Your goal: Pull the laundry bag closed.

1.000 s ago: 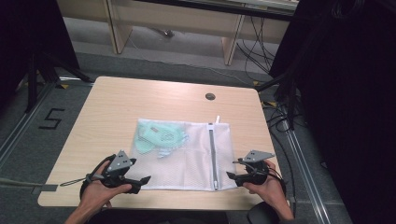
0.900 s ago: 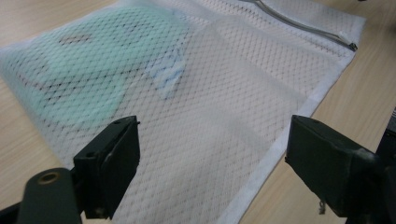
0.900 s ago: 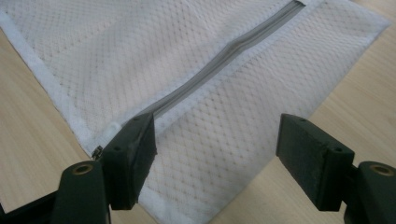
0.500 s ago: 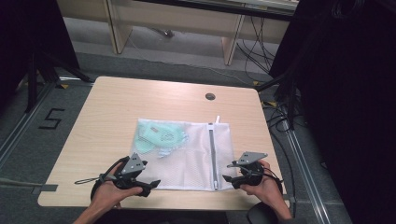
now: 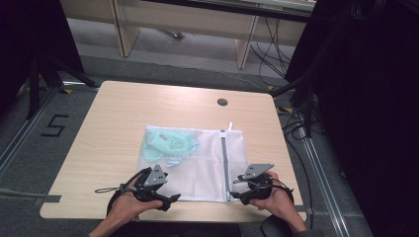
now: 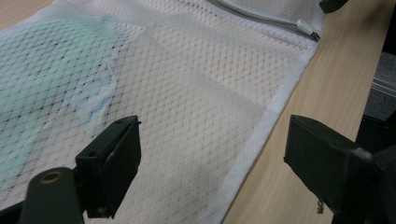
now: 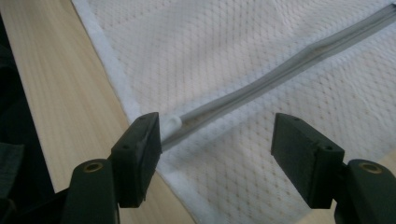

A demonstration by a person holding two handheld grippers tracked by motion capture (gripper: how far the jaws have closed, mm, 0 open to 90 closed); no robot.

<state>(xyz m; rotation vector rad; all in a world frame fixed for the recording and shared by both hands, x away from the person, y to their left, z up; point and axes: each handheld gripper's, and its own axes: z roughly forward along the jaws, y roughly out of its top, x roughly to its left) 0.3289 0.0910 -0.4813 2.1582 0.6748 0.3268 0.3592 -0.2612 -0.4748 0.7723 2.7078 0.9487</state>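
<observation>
Your left hand-held gripper (image 5: 168, 200) hovers with jaws apart over the near hem of the white mesh bag (image 5: 197, 158) lying flat on the table (image 5: 113, 123). Your right hand-held gripper (image 5: 236, 195) has just been closing a little, jaws apart and unclamped around the zipper (image 7: 261, 84) end.

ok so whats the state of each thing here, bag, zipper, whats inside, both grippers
mesh laundry bag: lying flat on the table, near edge toward the person
zipper: looks zipped shut along its length
green cloth: inside the bag, at its far left part
left gripper: jaws open, astride the bag's near edge, gripping nothing
right gripper: jaws open but just been closing, zipper's near end between them, not yet pinched
</observation>
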